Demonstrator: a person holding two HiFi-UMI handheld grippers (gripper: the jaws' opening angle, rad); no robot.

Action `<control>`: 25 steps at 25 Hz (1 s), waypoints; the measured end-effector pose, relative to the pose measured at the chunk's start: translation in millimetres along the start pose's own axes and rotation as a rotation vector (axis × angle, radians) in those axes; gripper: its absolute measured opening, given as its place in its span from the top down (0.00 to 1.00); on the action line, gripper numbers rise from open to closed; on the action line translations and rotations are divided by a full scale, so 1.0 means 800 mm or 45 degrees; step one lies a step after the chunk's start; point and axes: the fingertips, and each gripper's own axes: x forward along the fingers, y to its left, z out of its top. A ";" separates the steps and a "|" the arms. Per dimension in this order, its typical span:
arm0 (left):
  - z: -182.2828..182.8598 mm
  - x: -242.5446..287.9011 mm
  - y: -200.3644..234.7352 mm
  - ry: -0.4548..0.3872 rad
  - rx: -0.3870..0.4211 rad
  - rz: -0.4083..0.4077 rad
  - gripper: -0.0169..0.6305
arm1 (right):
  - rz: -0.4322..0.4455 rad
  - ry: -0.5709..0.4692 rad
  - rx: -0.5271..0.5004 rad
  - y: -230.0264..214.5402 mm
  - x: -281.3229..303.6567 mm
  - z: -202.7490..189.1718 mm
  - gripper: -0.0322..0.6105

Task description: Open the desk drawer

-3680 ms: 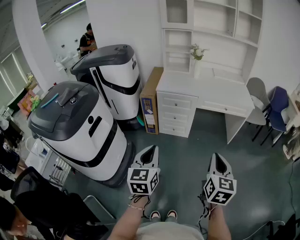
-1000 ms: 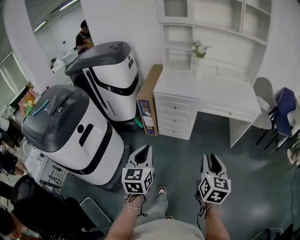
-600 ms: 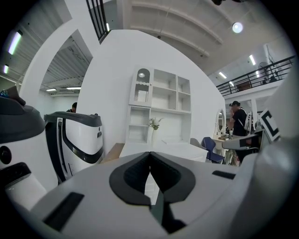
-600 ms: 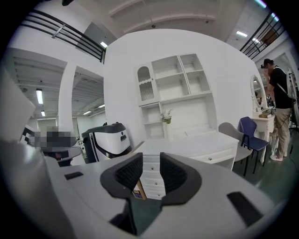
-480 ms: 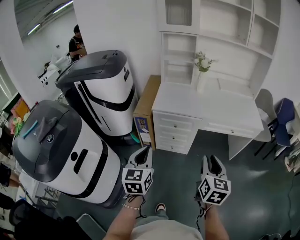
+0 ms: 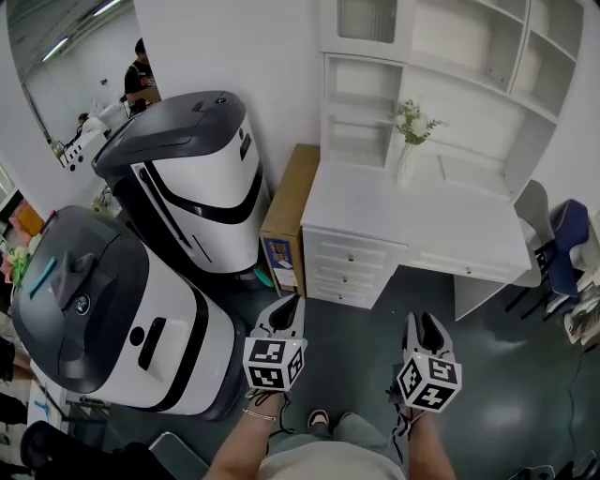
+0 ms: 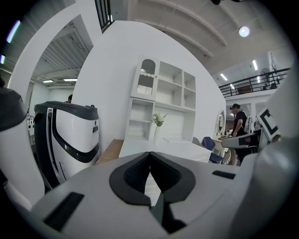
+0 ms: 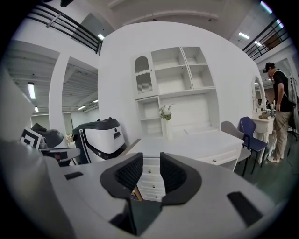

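Holding both grippers out over the dark floor (image 6: 375, 309), the person stands well short of the desk (image 6: 422, 220). Left gripper (image 6: 292, 302): jaws closed tip to tip, nothing between them. Right gripper (image 6: 424, 321): jaws apart, nothing in the gap; the right gripper view looks through that gap at the drawers. Drawers (image 6: 345, 269): stack of three in the desk's left pedestal, small knob on each, all pushed in flush, so contents not visible. One more shallow drawer (image 6: 461, 265) sits under the desktop just right of the stack, also shut. Desktop carries a vase (image 6: 405, 161) holding white flowers (image 6: 412, 120), upright at the back against the shelf unit (image 6: 450, 66). The shelf unit's top-left cubby has a door (image 6: 352, 19), shut; cannot tell what is behind it. Cardboard box (image 6: 286, 211) stands on edge between the desk's left side and a white-and-grey machine (image 6: 192, 178); box closed, contents not visible. Second machine (image 6: 94, 309) of the same kind sits nearer, left of the left gripper. Grey chair (image 6: 532, 211) and blue chair (image 6: 567, 230) stand right of the desk. Another person (image 6: 139, 75) stands far back on the left.
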 end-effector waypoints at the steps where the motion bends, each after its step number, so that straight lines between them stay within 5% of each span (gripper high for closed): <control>1: -0.004 0.005 0.001 0.009 -0.004 -0.003 0.95 | -0.005 0.009 0.005 -0.002 0.006 -0.003 0.76; 9: -0.013 0.067 0.012 0.056 -0.017 0.009 0.95 | 0.006 0.044 0.022 -0.020 0.074 0.000 0.76; 25: 0.048 0.223 0.027 0.041 0.002 0.064 0.95 | 0.116 0.002 0.019 -0.054 0.243 0.086 0.76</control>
